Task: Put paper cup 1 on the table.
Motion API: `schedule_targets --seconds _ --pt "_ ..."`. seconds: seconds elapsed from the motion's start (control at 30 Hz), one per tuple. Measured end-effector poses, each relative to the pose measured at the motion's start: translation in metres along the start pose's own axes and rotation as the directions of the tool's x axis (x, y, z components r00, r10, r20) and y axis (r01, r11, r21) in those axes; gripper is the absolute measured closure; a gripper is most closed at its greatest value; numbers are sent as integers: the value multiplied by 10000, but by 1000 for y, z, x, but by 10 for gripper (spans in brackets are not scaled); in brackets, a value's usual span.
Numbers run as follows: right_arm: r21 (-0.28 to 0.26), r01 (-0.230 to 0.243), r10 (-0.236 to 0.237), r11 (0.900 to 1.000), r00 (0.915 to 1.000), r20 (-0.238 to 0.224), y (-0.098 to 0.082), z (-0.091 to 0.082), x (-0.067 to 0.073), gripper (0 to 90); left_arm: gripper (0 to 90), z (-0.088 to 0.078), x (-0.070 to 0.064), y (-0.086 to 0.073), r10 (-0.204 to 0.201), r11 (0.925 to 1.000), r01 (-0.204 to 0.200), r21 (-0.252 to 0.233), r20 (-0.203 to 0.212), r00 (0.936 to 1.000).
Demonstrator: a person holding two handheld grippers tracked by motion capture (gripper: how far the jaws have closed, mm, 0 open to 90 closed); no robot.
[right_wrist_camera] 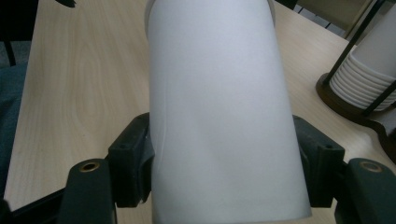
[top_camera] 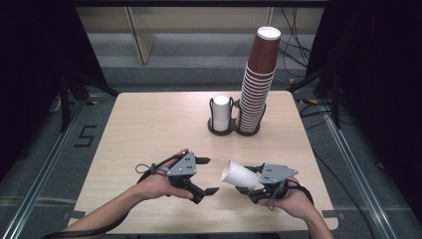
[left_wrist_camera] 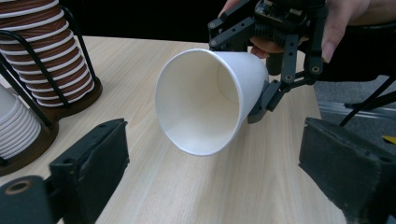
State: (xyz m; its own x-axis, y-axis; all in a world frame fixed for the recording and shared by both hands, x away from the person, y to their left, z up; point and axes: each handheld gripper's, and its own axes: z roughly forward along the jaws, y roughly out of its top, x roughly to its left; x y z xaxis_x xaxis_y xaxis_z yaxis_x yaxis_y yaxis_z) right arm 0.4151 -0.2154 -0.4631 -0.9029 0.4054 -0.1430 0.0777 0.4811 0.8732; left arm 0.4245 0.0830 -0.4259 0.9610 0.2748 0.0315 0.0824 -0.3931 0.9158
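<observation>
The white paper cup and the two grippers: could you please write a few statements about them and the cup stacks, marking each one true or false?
1. The right gripper is shut on the white cup. True.
2. The white cup stands upright on the table. False: it is held on its side, mouth toward the left gripper.
3. The left gripper is open and holds nothing. True.
4. The brown cup stack is shorter than the white cup stack. False: it is much taller.
5. Both stacks sit in a dark holder. True.
</observation>
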Motion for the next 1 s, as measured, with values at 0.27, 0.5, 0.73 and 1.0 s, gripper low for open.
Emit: schedule_targets --seconds 0.27,0.5,0.73,1.0 --pt "-291 70 -67 9996 9999 91 4 1 -1 334 33 5 6 6 -37 9997 40 -250 113 9999" --pt "-442 67 -69 9990 10000 -43 5 3 1 333 38 14 10 7 -176 9993 193 -318 525 9985" --pt "-425 265 -274 9987 9994 -222 5 5 4 334 50 22 19 6 -366 9990 385 -211 816 9960" --pt "-427 357 -374 9985 9985 -395 6 8 7 335 69 29 23 4 -401 9991 387 153 1084 9933"
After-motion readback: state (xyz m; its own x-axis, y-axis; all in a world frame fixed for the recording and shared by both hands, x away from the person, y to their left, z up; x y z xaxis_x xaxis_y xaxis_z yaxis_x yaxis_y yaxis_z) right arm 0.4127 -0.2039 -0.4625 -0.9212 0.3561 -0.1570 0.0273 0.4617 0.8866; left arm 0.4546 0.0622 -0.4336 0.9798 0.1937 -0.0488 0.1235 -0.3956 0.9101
